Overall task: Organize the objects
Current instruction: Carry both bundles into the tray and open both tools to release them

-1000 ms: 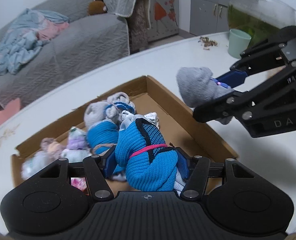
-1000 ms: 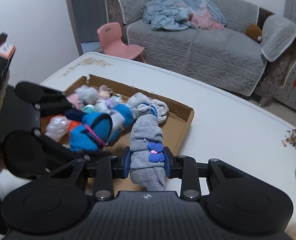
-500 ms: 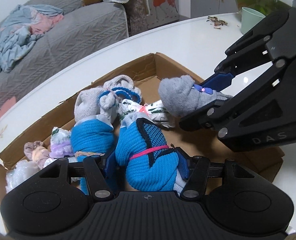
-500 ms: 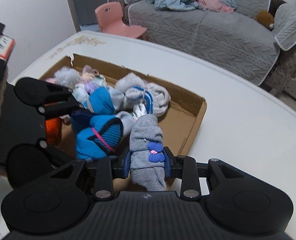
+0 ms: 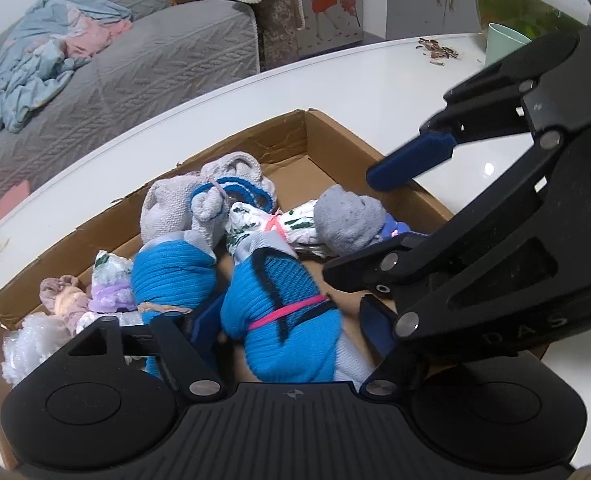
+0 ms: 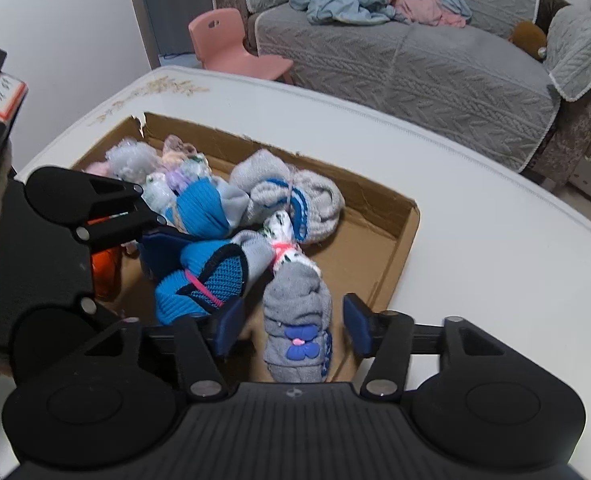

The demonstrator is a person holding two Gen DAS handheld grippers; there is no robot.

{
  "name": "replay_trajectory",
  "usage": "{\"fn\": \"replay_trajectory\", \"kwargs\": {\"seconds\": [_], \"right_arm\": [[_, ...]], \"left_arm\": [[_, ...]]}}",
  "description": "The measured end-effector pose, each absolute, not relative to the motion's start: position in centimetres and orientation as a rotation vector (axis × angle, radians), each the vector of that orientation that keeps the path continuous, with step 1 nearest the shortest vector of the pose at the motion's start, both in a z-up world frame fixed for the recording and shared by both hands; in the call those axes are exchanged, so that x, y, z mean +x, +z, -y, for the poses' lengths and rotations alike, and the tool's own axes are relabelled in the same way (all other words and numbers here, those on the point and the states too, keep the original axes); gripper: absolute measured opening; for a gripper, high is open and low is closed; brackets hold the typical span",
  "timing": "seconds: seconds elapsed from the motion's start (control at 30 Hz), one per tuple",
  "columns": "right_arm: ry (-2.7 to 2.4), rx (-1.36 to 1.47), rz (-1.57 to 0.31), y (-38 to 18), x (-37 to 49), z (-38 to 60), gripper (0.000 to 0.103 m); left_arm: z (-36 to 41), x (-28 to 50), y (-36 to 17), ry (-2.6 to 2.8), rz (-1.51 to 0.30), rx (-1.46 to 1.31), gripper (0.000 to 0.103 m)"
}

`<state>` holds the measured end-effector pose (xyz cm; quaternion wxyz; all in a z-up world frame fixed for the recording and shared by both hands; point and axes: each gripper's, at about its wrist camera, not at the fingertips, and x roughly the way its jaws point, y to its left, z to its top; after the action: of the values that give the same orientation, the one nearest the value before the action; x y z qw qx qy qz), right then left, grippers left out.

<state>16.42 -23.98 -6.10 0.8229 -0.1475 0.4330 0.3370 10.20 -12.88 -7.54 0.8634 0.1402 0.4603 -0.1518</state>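
Home living room, grey sofa (image 6: pixel 415 64), pink child's chair (image 6: pixel 231 44), white table (image 6: pixel 495 240)

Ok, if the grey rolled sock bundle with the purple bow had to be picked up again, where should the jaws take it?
Grip the grey rolled sock bundle with the purple bow across its narrow middle, near the bow, coming from above. It lies lengthwise between the right gripper pads, with open cardboard on both flanks; its far end touches a floral bundle.

Blue bundle (image 5: pixel 283 316): bright blue rolled socks, pink band, lying in the box at 6 o'clock.
Grey bundle (image 6: pixel 297 320): grey roll, blue flower, at the blue bundle's 3 o'clock.
Cardboard box (image 6: pixel 399 248): shallow, open, holding sock rolls.
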Motion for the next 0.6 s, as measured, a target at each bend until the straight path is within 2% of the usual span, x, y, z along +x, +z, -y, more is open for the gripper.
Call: {"fn": "replay_trajectory", "kwargs": {"seconds": [0.13,0.6], "right_arm": [[0.713,-0.302,-0.901,-5.4,16.6,24.0,0.065],[0.728,-0.307,-0.889,-4.7,16.1,23.5,0.066]], "left_arm": [[13.1,10.0,-7.2,-0.329,-0.965,0.294,0.085],[13.8,9.0,-5.8,-0.353,-0.965,0.330,0.088]]}}
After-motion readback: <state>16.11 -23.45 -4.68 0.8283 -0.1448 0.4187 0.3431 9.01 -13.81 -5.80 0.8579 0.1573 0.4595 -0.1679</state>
